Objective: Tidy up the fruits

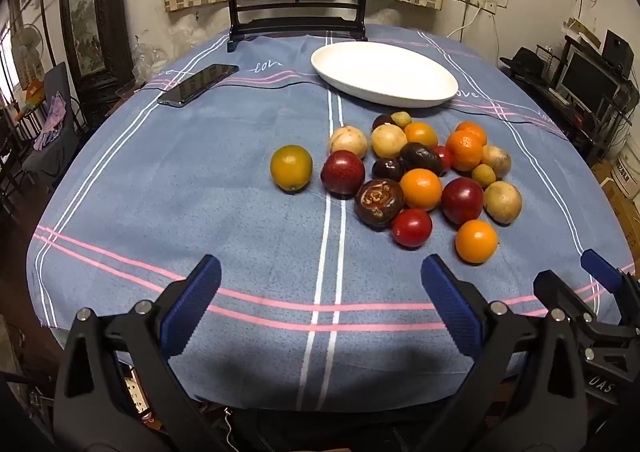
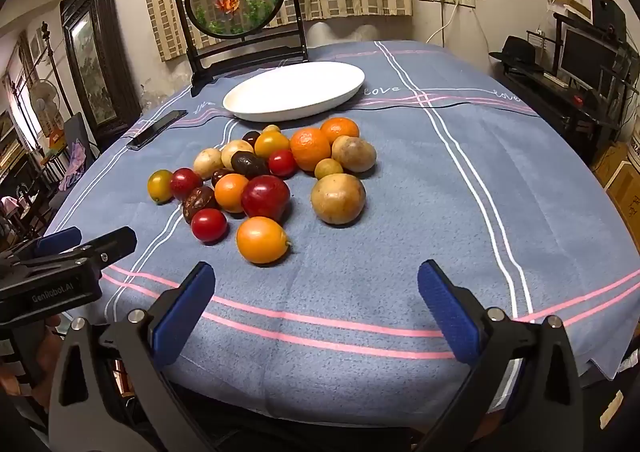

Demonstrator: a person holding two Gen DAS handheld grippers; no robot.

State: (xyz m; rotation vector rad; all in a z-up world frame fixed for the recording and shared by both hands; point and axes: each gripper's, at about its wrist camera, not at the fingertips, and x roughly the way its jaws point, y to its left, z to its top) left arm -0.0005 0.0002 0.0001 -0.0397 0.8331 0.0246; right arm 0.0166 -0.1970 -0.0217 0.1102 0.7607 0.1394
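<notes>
With both the left tongs [image 1: 320,300] and right tongs [image 2: 316,304] released and empty, the fruits [image 2: 260,179] sit heaped on the desk [image 2: 400,252] before the bare white plate [image 2: 296,91]; start with the nearest orange fruit [image 2: 262,240], gripping gently.

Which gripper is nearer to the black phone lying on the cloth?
Left. The left gripper, open, hangs over the near table edge on the black phone's side. The right gripper, also open, sits further to the right, beyond the fruit pile.
</notes>
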